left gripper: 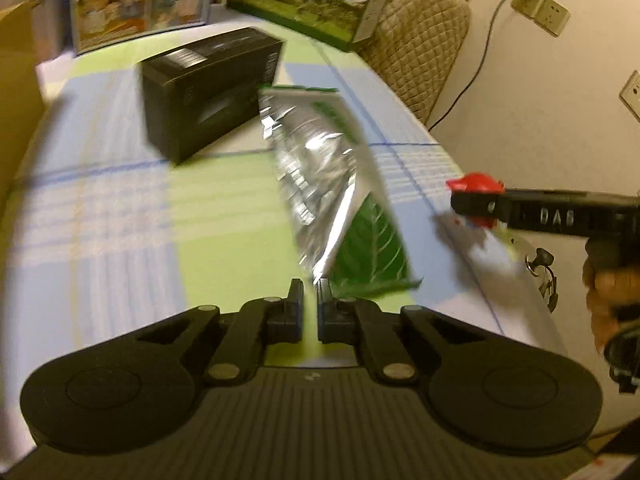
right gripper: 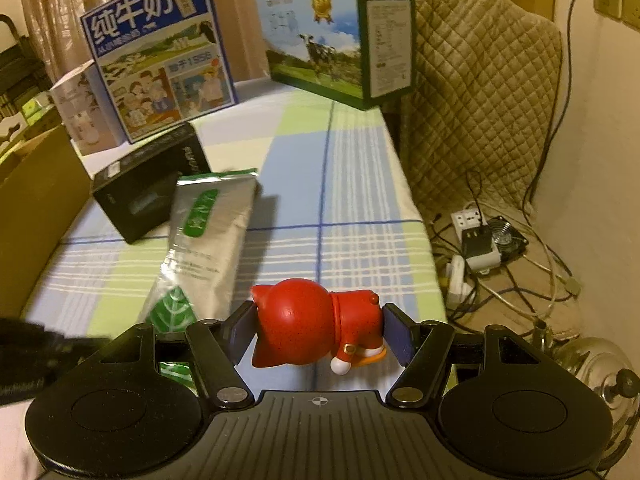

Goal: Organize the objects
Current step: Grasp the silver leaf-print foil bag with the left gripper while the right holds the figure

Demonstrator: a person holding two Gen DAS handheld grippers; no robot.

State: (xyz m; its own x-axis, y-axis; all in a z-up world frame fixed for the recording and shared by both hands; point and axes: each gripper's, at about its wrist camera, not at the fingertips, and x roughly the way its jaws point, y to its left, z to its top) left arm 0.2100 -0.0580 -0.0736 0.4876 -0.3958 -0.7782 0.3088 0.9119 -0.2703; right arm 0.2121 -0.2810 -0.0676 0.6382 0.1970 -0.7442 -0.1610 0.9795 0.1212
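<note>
Two tongs are seen: the right tongs [right gripper: 318,330] are clamped on a red figurine [right gripper: 304,322] above the table [right gripper: 360,200]; the left tongs [left gripper: 309,296] are narrowed on a silver pouch [left gripper: 320,176].

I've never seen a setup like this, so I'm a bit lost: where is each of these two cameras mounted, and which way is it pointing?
Left wrist view: sits on the left tool, looking forward over the table at the foil pouch pinched at its near corner; a hand holding the other tool shows at right.
Right wrist view: sits on the right tool, looking along the table past the red toy it grips; no hand shows.
Shared: pouch, black box, two milk cartons at the far end.
</note>
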